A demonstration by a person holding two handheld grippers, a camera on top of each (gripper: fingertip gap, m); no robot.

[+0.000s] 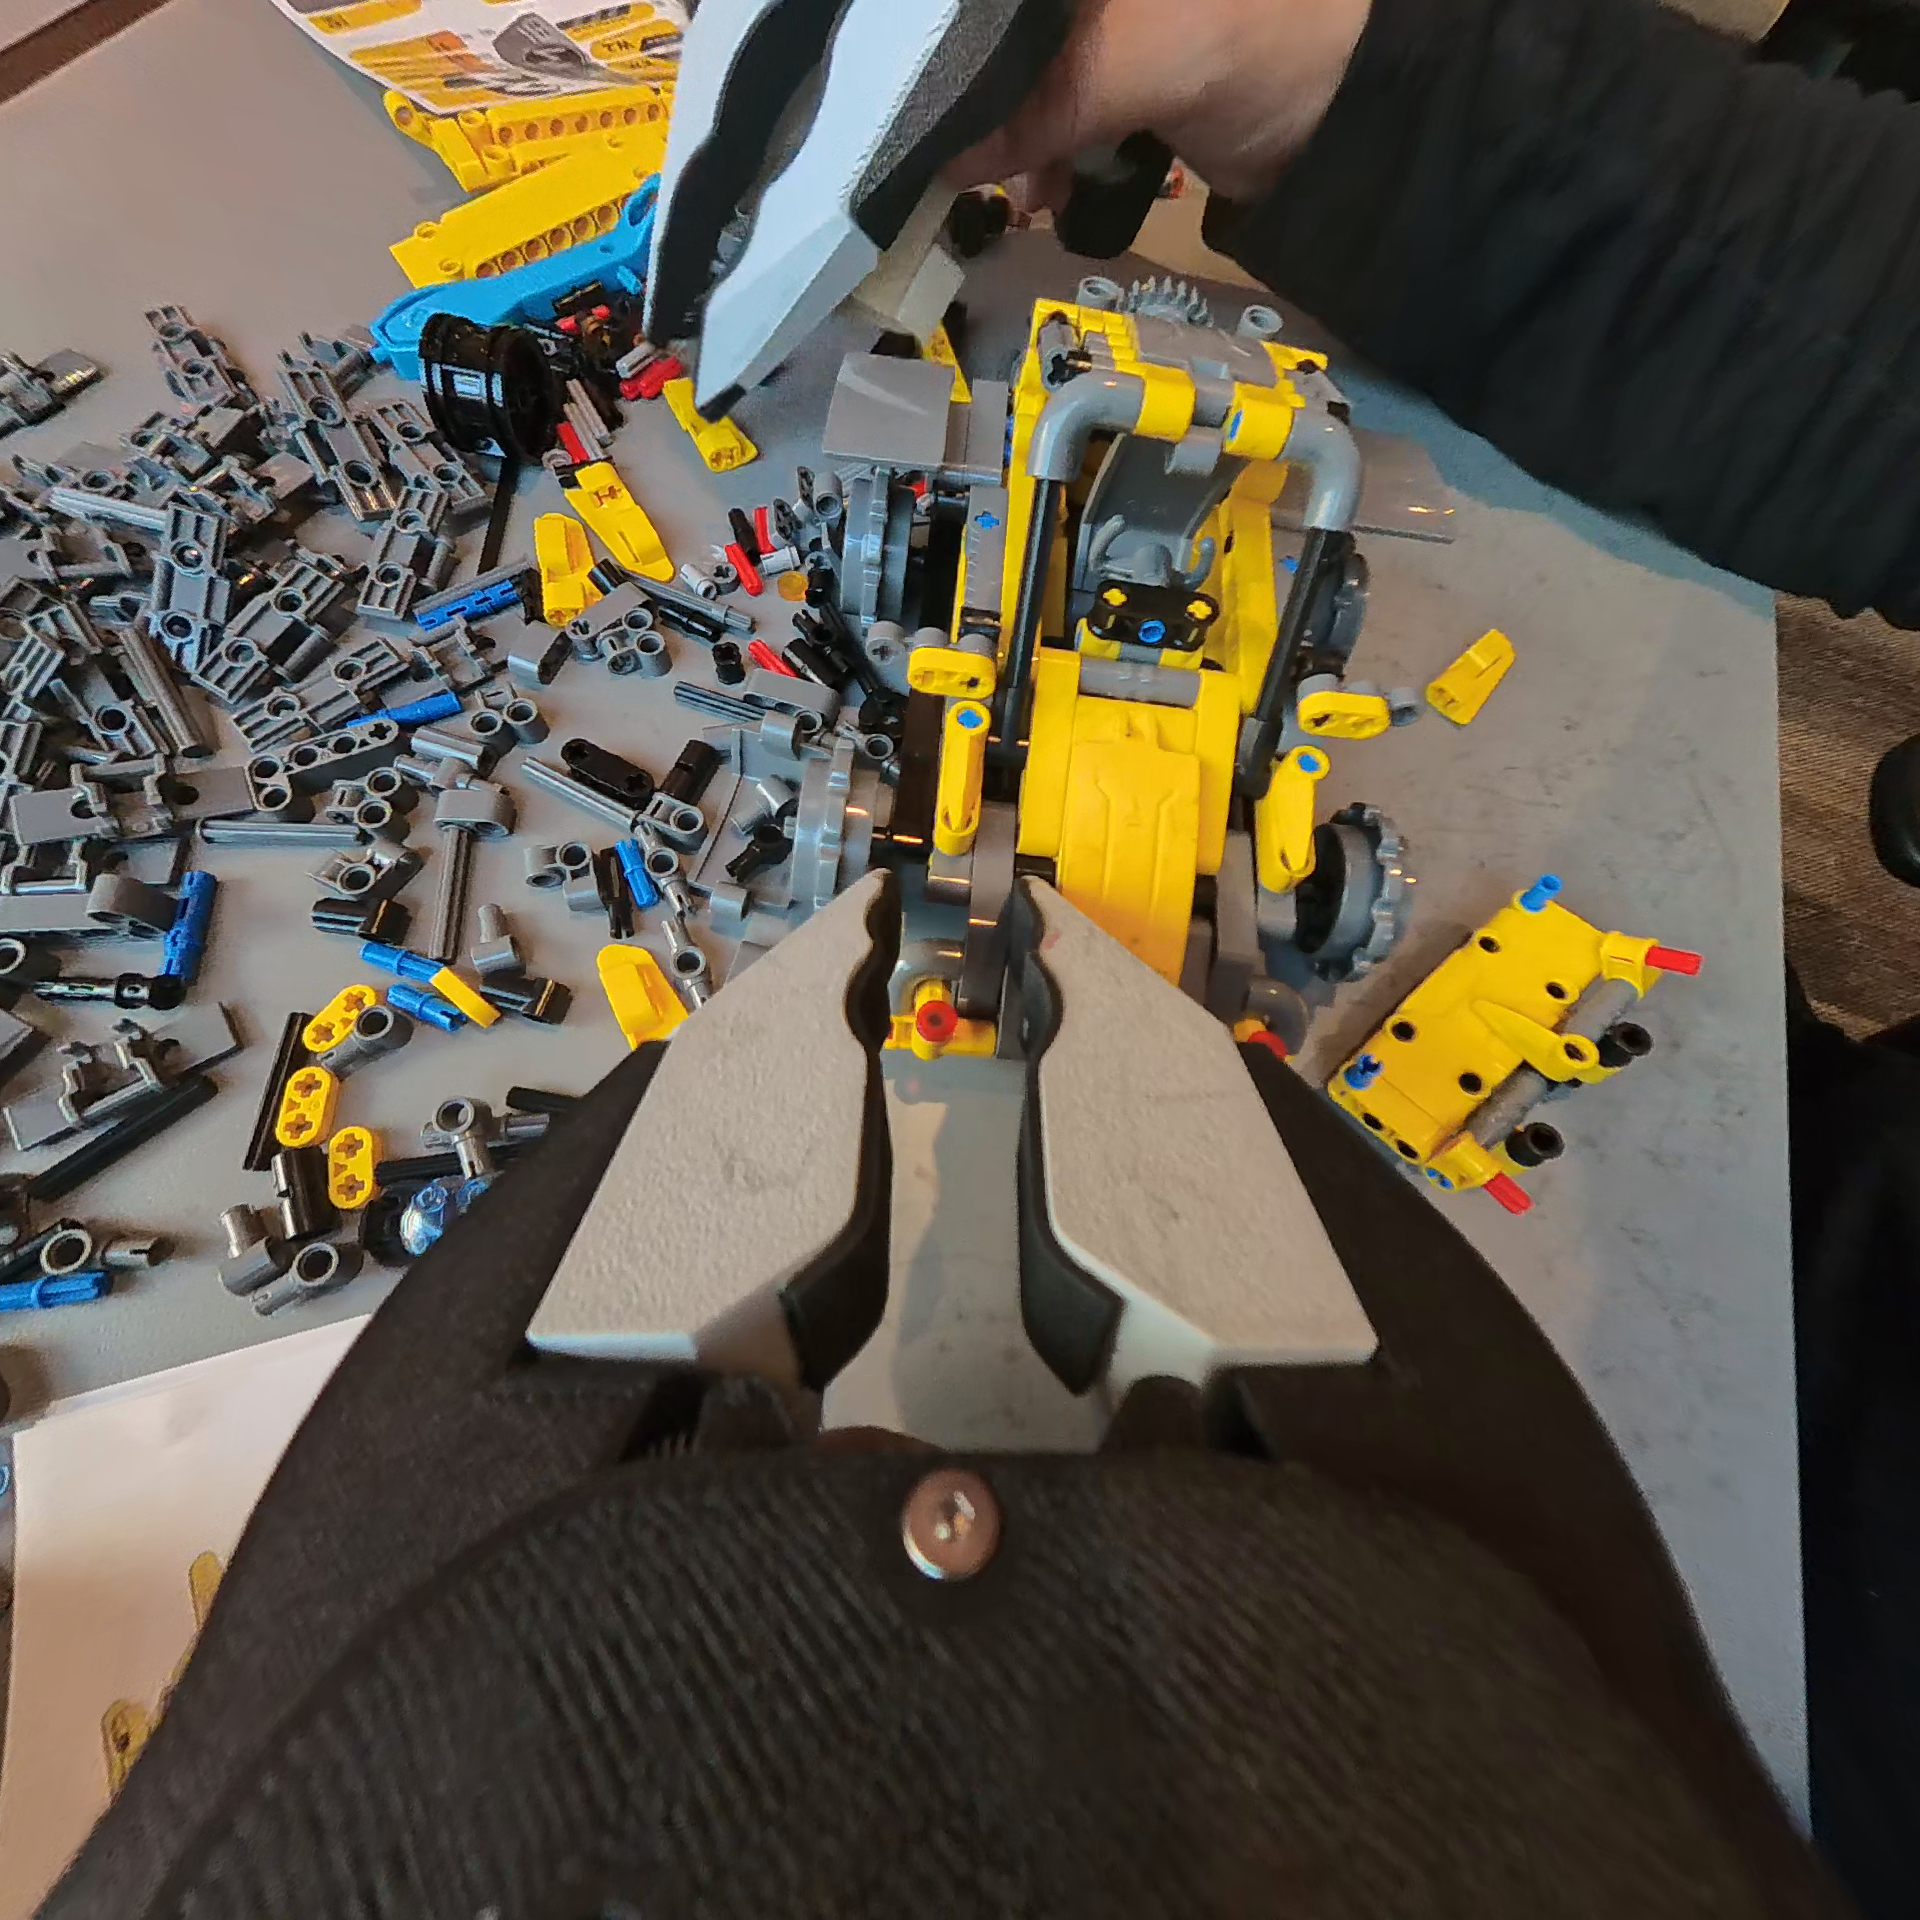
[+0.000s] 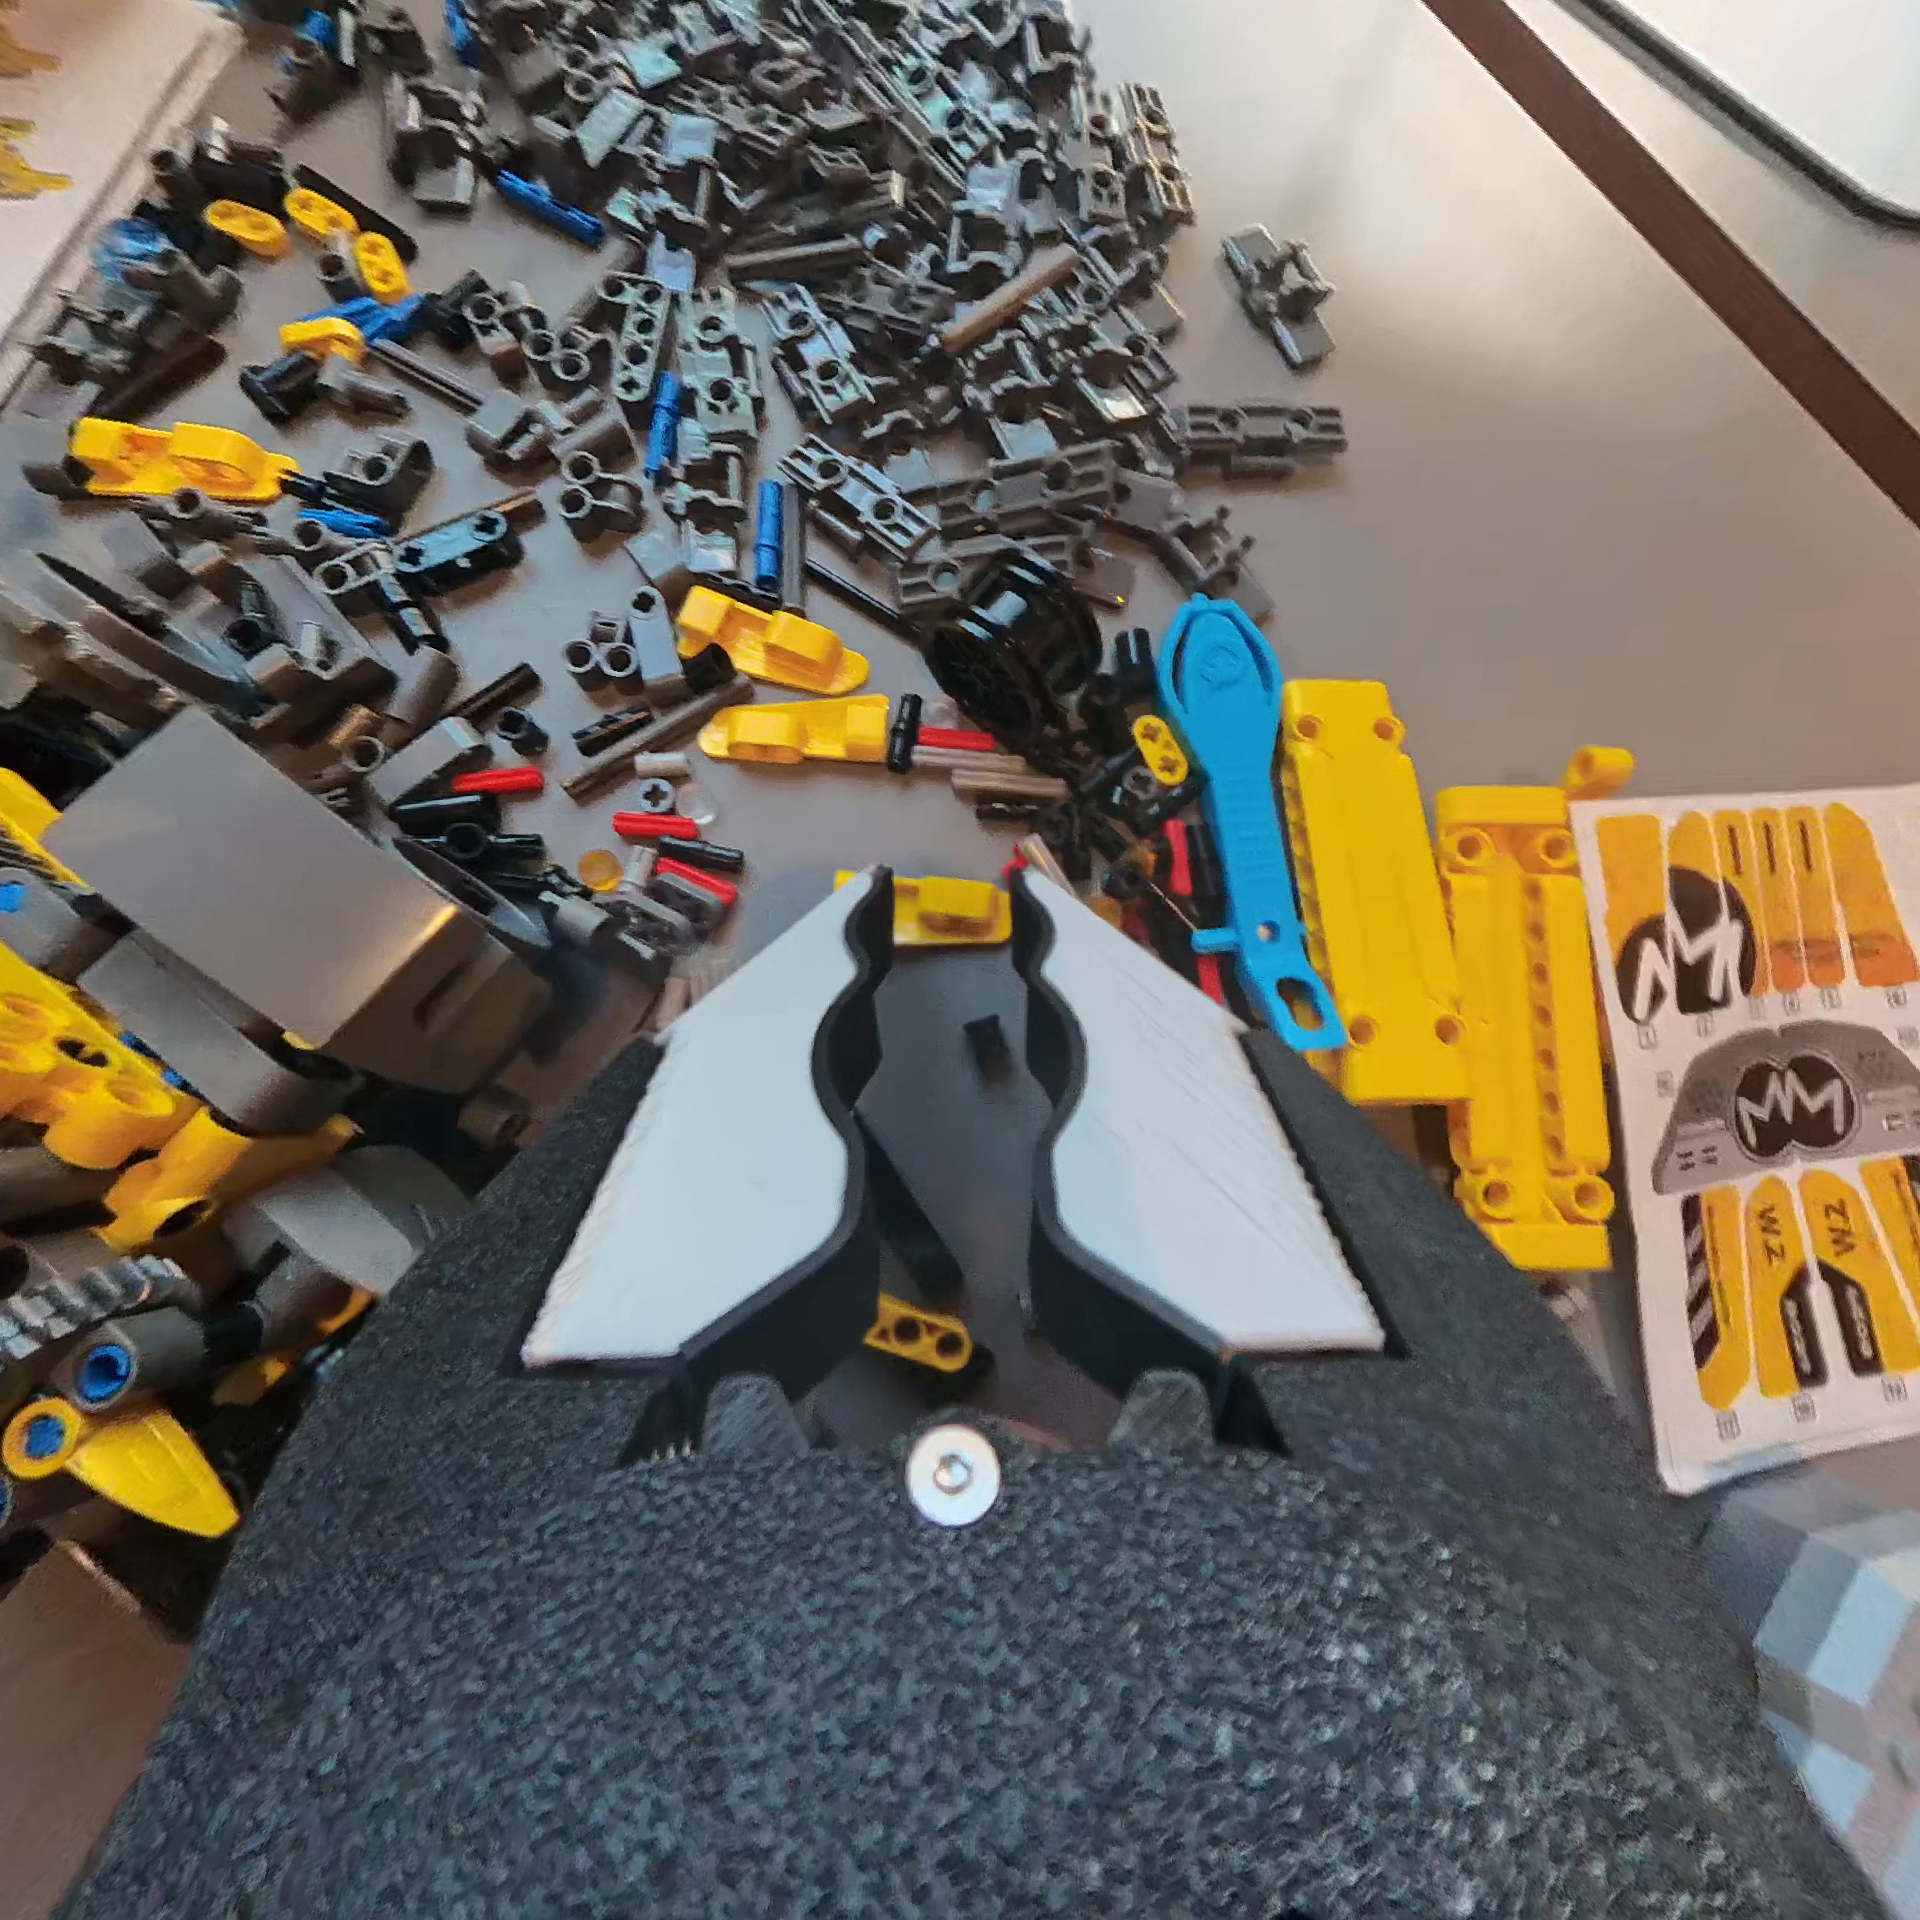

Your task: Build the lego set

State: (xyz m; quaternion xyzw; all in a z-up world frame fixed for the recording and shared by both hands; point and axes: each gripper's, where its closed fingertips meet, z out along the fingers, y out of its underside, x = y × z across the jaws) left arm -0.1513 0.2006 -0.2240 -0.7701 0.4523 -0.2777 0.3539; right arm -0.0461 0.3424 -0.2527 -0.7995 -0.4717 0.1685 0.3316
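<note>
A half-built yellow and grey vehicle model (image 1: 1132, 790) stands on the grey table. My left gripper (image 1: 956, 904) is shut on a dark beam at the model's near end. My right gripper (image 2: 951, 883) is closed around a small yellow piece (image 2: 951, 909) that fills the gap between its tips. In the left wrist view the right gripper (image 1: 691, 369) points down at that yellow piece (image 1: 722, 438), low over the table just left of the model. The model's grey panel (image 2: 239, 894) shows at the left of the right wrist view.
A wide pile of loose grey, black, blue and yellow parts (image 1: 208, 623) covers the table's left. A black wheel hub (image 2: 1013, 644), a blue tool (image 2: 1236, 810), yellow panels (image 2: 1371, 883) and a sticker sheet (image 2: 1766, 1091) lie nearby. A yellow sub-assembly (image 1: 1486, 1039) lies near the table's right edge. Some 20 centimeters of space lies between my two pairs of fingers.
</note>
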